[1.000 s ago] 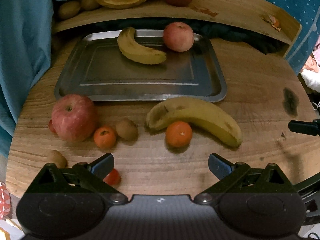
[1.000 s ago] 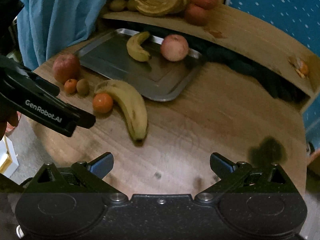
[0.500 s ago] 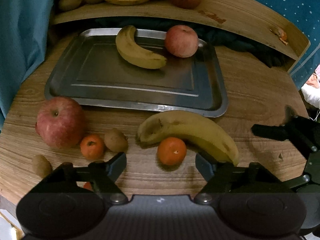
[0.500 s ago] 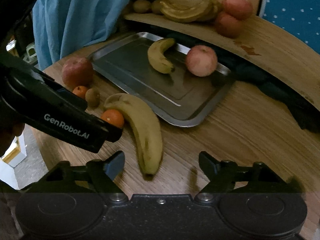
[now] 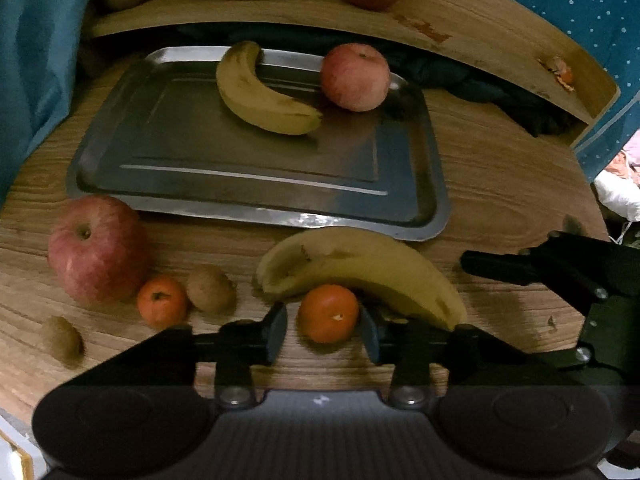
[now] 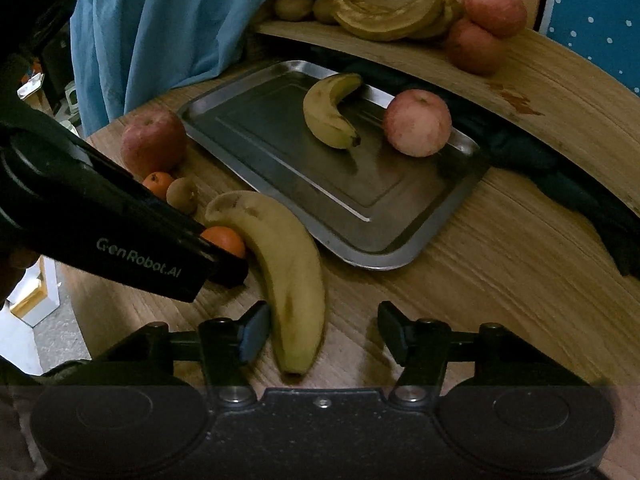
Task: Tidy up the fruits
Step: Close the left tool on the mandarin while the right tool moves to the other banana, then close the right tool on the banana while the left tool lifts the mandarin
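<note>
Orange tangerine point(image 5: 328, 314) between parted left gripper point(image 5: 323, 330) fingers, seemingly untouched; right gripper point(image 6: 320, 332) likewise agape.

Small round orange tangerine point(image 5: 328, 313) sits on the wooden table, touching the near side of a big curved yellow banana point(image 5: 360, 268) (bruised in spots), both just near of the steel tray point(image 5: 256, 200).

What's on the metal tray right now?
On the metal tray lie a small banana and a pinkish apple, both toward its far edge. The rest shows bare metal. Nothing covers any part of it.
</note>
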Demonstrator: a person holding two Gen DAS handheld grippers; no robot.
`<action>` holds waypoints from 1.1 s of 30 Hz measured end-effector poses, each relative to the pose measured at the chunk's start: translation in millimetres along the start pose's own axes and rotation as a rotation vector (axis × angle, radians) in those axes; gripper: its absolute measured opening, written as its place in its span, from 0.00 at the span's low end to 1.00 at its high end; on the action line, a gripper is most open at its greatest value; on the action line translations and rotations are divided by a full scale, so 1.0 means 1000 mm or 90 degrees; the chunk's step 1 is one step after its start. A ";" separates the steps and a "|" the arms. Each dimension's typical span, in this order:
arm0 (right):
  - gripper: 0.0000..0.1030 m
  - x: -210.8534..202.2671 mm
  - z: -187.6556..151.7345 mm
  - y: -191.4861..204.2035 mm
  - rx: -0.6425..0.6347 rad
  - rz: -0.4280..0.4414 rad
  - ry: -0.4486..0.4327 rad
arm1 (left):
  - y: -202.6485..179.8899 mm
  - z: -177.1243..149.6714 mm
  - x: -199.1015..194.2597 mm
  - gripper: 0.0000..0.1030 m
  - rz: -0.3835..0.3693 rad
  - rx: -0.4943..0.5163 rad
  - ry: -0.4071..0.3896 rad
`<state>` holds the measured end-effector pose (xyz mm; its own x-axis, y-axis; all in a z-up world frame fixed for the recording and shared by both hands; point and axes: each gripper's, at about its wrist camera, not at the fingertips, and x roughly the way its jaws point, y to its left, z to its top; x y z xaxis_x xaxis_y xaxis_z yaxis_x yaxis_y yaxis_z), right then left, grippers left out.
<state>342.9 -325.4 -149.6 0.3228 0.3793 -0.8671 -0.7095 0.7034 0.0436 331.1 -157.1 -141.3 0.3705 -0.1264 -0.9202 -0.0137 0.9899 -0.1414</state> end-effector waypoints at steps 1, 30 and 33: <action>0.59 0.001 0.001 0.000 -0.001 0.001 0.001 | 0.000 0.000 0.000 0.35 -0.004 0.004 0.002; 0.36 0.006 0.011 0.012 0.039 0.023 0.000 | 0.032 0.005 -0.018 0.34 -0.022 0.025 0.026; 0.36 0.002 0.007 0.012 0.061 0.016 0.001 | 0.033 0.006 -0.021 0.34 -0.025 0.035 0.024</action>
<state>339.1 -312.4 -147.1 0.3048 0.3969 -0.8658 -0.6539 0.7481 0.1128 328.0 -121.6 -124.2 0.3339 -0.1671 -0.9277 0.0520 0.9859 -0.1588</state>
